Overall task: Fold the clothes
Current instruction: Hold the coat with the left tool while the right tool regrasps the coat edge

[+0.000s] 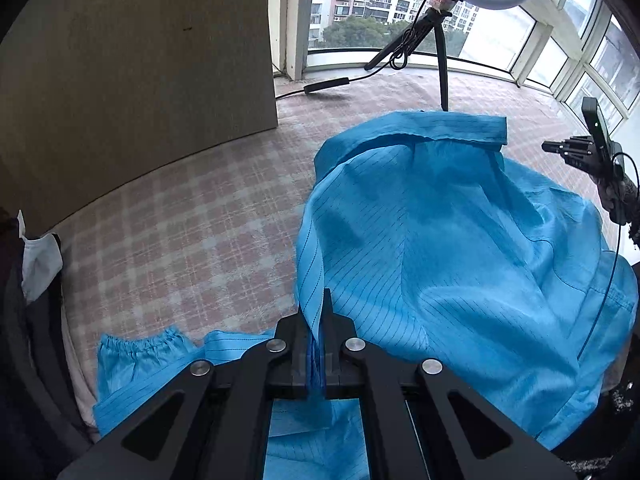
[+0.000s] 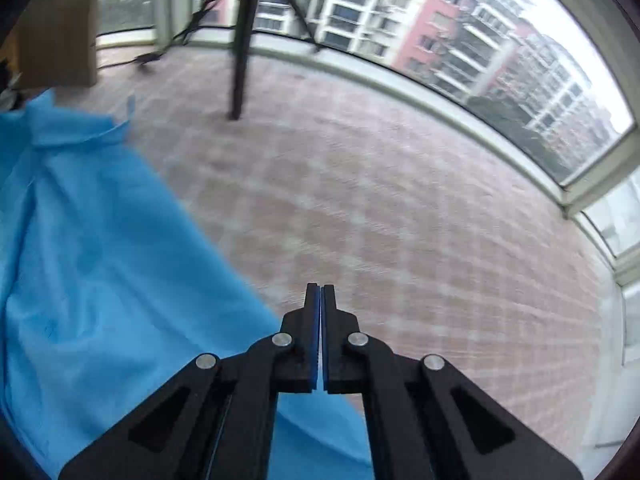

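Left tool [image 1: 316, 308] pinches the blue garment's [image 1: 460, 248] edge, collar pointing away; right tool [image 2: 321, 300] closed, empty.

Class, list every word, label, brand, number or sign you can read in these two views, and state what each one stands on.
None: no readable text appears in either view.
The blue garment shows only thin dark stripes, no label.
The left tool, shut on the garment's edge, carries no readable marking.
The right tool, shut and holding nothing, has none either.
The apartment blocks outside the window are too blurred to show any signs.
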`<control>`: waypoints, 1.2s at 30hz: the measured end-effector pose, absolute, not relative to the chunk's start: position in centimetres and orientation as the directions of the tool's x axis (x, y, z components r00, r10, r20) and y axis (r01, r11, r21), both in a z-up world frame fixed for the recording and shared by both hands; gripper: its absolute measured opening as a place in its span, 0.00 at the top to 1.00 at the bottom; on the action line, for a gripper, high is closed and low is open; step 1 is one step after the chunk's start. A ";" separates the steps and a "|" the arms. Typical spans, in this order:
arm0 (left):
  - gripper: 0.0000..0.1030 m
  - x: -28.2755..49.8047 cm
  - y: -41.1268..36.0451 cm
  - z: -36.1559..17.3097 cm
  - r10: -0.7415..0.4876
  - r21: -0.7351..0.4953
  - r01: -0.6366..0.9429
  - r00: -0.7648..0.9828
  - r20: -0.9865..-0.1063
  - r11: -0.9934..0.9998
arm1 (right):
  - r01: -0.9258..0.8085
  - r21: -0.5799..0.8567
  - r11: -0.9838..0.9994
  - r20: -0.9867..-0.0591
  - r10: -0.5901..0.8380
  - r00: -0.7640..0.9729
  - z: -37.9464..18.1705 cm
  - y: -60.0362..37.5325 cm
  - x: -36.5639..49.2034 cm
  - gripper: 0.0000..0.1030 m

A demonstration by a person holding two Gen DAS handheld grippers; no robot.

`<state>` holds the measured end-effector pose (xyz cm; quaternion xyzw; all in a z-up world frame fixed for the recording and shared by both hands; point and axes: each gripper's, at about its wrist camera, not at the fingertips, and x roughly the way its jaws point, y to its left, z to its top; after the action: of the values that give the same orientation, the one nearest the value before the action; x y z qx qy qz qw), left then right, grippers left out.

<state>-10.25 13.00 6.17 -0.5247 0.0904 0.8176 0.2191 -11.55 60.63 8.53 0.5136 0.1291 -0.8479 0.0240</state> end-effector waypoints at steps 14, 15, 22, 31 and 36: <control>0.99 -9.3 11.5 6.0 0.263 -0.080 -0.448 -0.361 -0.895 -0.890 | 0.653 -0.017 -0.757 -0.917 -0.248 -0.312 5.3 42.4 -15.4 0.67; 0.99 -9.3 11.4 5.9 0.263 -0.081 -0.449 -0.361 -0.895 -0.890 | 0.653 0.000 -0.758 -0.923 -0.251 -0.292 4.7 42.1 -15.8 0.97; 0.98 -9.3 13.2 4.9 0.274 -0.059 -0.517 -0.351 -0.895 -0.854 | 0.624 0.081 -0.777 -0.875 -0.355 -0.329 8.5 45.1 -15.0 0.98; 0.99 -7.9 9.1 6.9 0.255 -0.077 -0.409 -0.400 -0.880 -0.909 | 0.635 0.034 -0.772 -0.895 -0.307 -0.325 7.4 46.2 -13.8 0.63; 0.99 -7.0 7.9 6.6 0.227 -0.062 -0.396 -0.384 -0.895 -0.916 | 0.638 0.010 -0.770 -0.903 -0.281 -0.324 6.9 46.8 -13.2 0.62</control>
<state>-7.02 7.89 6.58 -0.5219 0.0811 0.8280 0.1882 -13.23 46.78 6.92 0.5042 0.1772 -0.7942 0.2892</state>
